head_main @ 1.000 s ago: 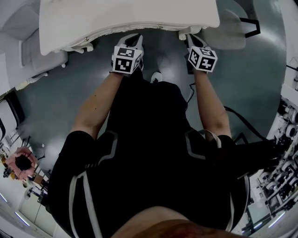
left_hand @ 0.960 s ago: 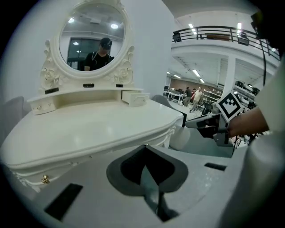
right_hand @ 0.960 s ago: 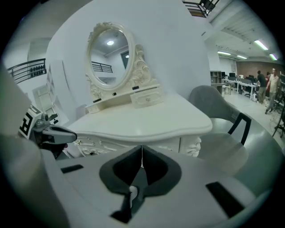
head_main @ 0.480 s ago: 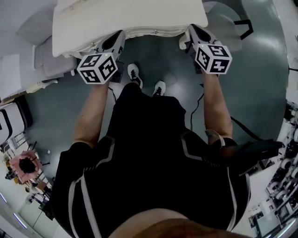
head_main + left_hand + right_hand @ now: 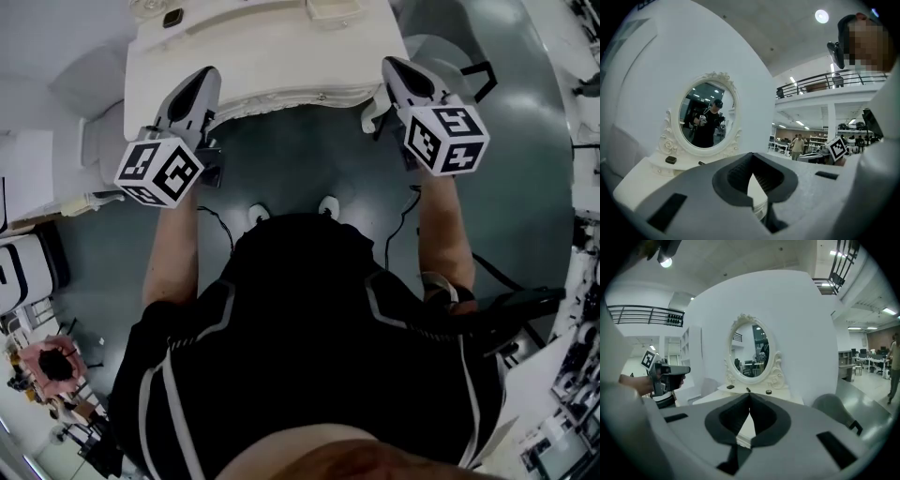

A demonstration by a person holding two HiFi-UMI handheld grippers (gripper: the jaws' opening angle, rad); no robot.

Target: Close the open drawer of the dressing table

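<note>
Head view looks down on the white dressing table [image 5: 272, 52], its drawer [image 5: 286, 94] along the near edge between the left gripper [image 5: 199, 82] and right gripper [image 5: 394, 70], one by each front corner; only the gripper views show the oval mirror [image 5: 752, 352] and both claws clenched tip to tip on nothing. From that steep angle I can't tell if the drawer's fully in; the table's far edge is cropped; grey floor [image 5: 309, 159] separates table and person [image 5: 300, 328], a grey chair [image 5: 832, 411] off right.

Black pale-striped shirt [image 5: 309, 319]; left tongs [image 5: 199, 82], right tongs [image 5: 396, 67] grey with marker cubes [image 5: 159, 173] [image 5: 445, 139].
</note>
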